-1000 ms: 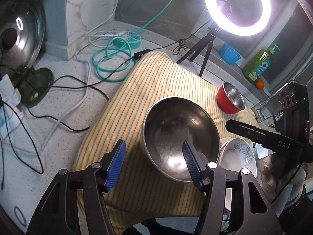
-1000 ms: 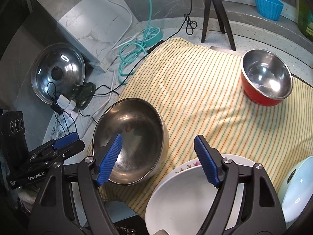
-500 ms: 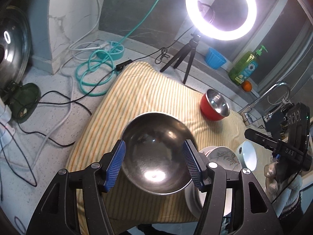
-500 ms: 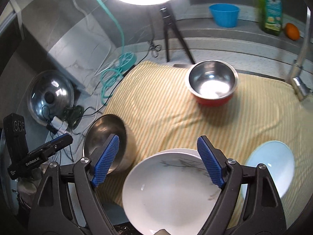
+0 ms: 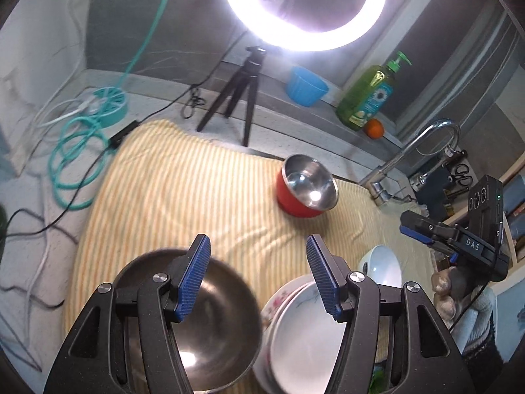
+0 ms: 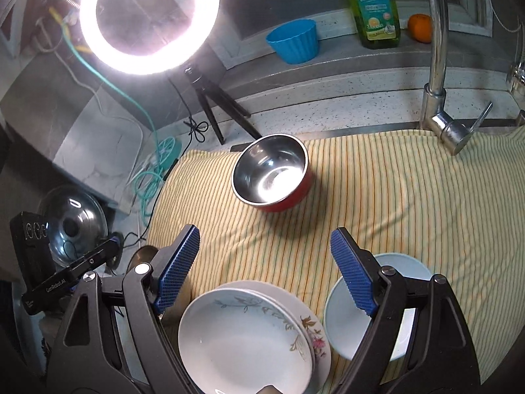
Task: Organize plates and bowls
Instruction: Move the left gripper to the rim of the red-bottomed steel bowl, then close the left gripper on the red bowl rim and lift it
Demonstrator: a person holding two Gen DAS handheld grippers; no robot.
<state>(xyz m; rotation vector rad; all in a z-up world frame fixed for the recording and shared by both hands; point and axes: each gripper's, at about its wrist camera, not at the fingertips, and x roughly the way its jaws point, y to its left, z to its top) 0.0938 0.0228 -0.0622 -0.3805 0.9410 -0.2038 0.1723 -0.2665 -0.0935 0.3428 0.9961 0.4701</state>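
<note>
A large steel bowl (image 5: 216, 321) sits at the near left of the striped cloth (image 5: 183, 190). Beside it lies a stack of white flowered plates (image 5: 302, 331), also in the right wrist view (image 6: 249, 338). A pale blue bowl (image 6: 347, 308) is right of the plates. A red bowl with steel inside (image 6: 272, 174) stands mid-cloth, also in the left wrist view (image 5: 308, 184). My left gripper (image 5: 259, 275) is open and empty above the steel bowl and plates. My right gripper (image 6: 265, 269) is open and empty above the plates.
A ring light on a tripod (image 5: 305, 6) stands behind the cloth. A blue cup (image 6: 293, 41), green soap bottle (image 6: 374, 3) and orange (image 6: 420, 28) line the back ledge. A faucet (image 6: 439, 65) rises at the right. Cables (image 5: 78, 154) and a pot lid (image 6: 75, 223) lie left.
Both grippers have pulled back and tilted up, so the bowls and plates sit lower in both views. The steel bowl has slid from between my left fingers to below them. Both stay open.
</note>
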